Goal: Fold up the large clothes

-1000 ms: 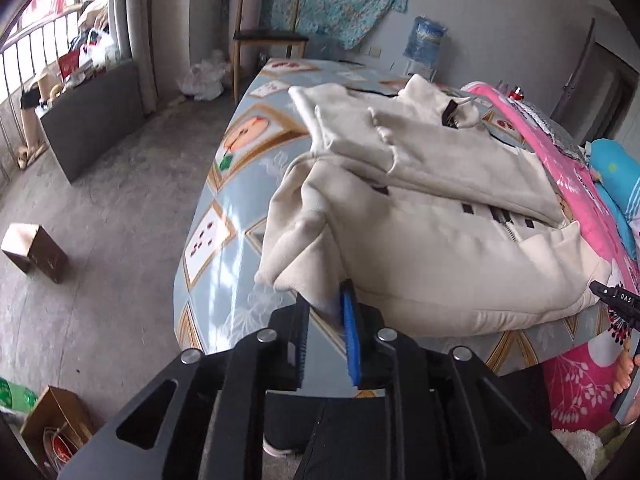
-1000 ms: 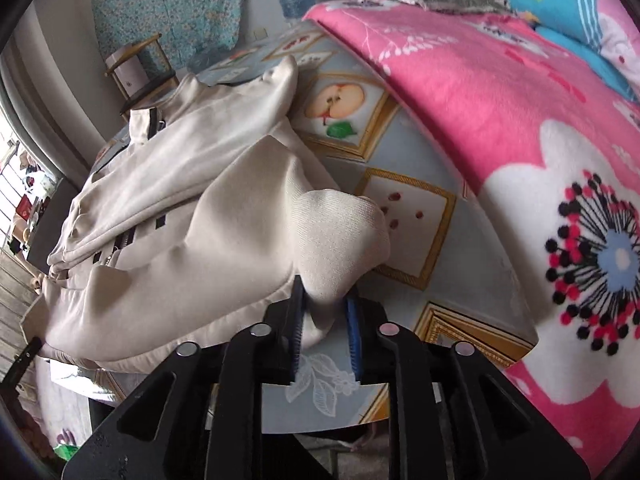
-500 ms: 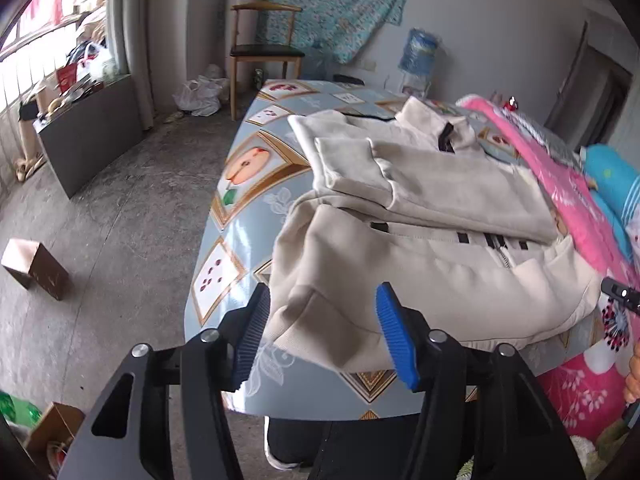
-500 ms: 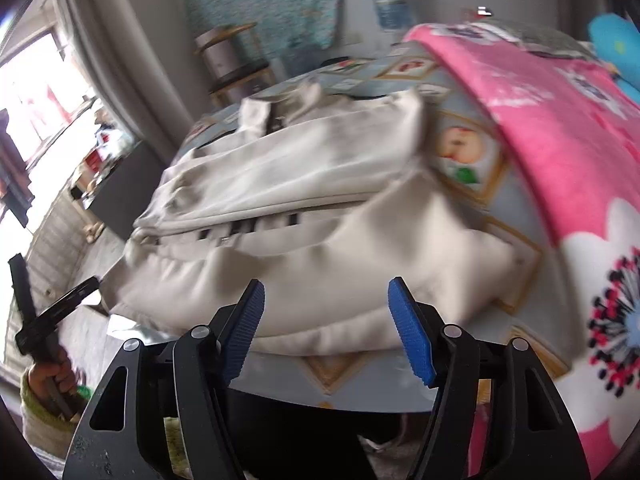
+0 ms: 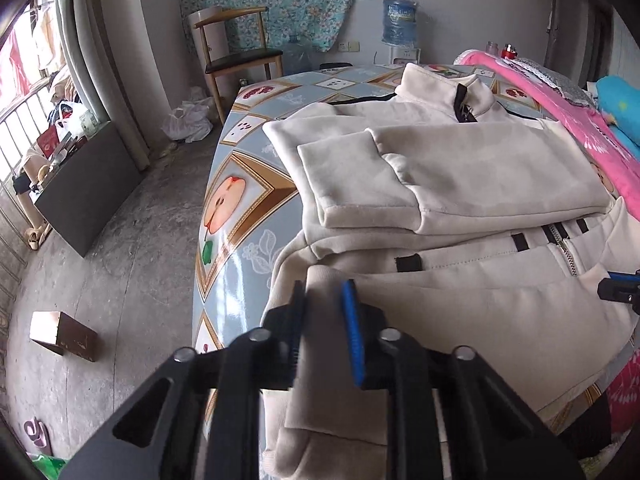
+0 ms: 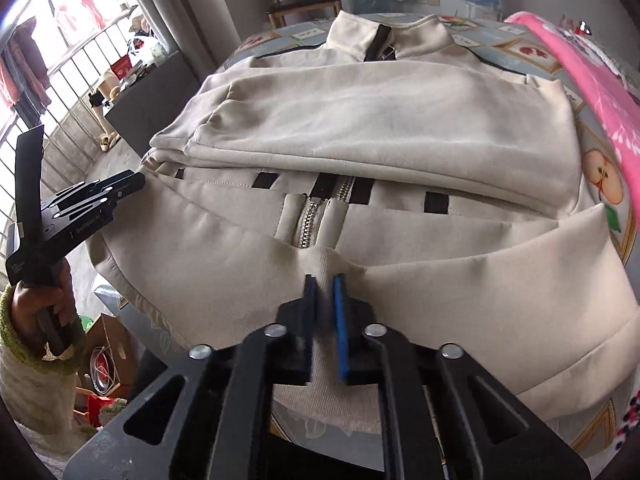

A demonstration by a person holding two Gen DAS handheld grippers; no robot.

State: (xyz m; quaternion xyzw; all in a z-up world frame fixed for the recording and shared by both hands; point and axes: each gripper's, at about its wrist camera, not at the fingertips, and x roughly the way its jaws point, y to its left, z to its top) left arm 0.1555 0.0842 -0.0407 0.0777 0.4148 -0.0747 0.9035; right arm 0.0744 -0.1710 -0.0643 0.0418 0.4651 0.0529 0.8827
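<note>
Two wrist cameras, both close over the near hem

Each looks forward along its own fingers: the left gripper (image 5: 323, 312) from the near left corner, the right gripper (image 6: 324, 304) at mid-hem; both share the cream jacket (image 5: 460, 184), chair (image 5: 236, 52) and water bottle (image 5: 398, 22) beyond.

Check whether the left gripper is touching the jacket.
Touching. The left wrist view shows the left gripper shut on a fold of the jacket's hem, fabric pinched between both fingers.

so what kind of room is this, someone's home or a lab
Most likely a lived-in home, probably a bedroom used for chores. The jacket lies on a surface covered in a fruit-print cloth, beside a pink floral blanket, with a wooden chair and a water jug by the wall.
</note>
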